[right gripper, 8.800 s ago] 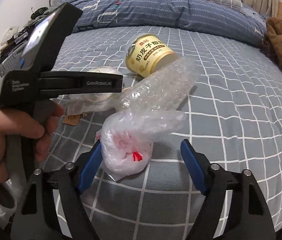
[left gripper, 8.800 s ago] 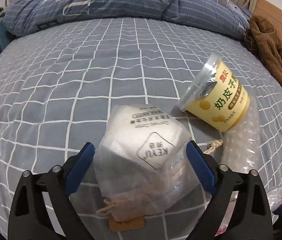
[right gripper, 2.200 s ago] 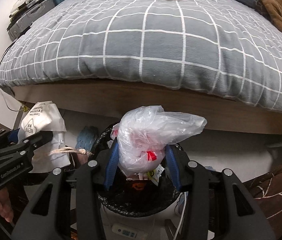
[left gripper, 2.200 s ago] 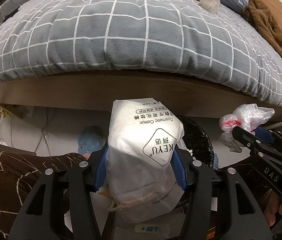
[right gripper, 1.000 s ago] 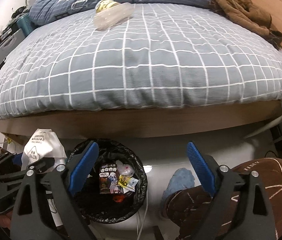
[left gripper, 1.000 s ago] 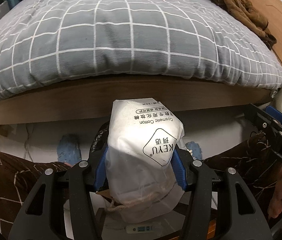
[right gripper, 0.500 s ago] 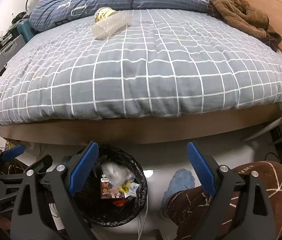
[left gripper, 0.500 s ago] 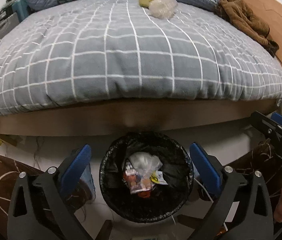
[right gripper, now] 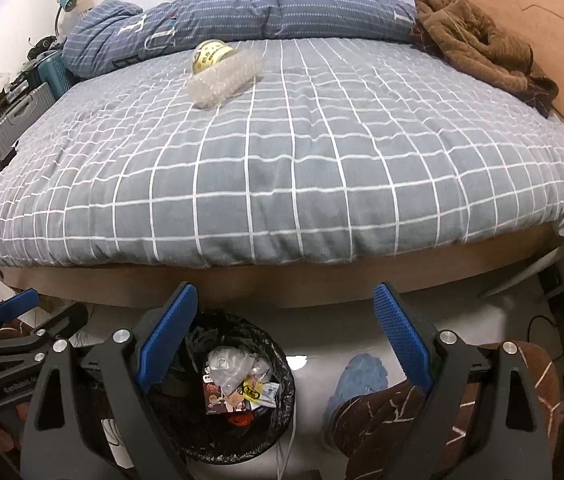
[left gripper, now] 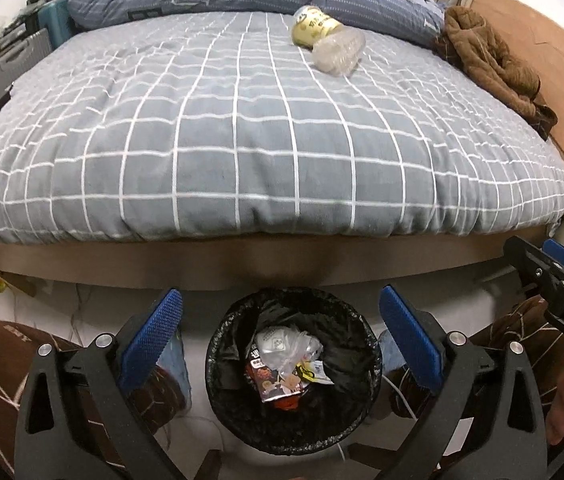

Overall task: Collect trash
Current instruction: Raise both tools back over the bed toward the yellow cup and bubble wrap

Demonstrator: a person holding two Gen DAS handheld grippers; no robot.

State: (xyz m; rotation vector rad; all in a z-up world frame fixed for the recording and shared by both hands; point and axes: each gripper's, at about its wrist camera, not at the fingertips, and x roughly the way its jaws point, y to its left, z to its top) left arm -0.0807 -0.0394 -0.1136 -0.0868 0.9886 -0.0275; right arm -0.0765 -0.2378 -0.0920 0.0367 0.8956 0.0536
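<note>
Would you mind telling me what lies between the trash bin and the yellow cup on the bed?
In the left wrist view, only bare checked bedspread separates the bin from the bubble wrap lying against the yellow cup.

print on the yellow cup (left gripper: 313, 26) too small to read, its base behind bubble wrap (left gripper: 337, 53)

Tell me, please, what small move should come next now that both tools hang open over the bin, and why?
Probably lift the left tool back toward the bed: the yellow cup and bubble wrap lie there uncollected, while the cotton pack already sits in the bin. The right tool is empty too.
</note>
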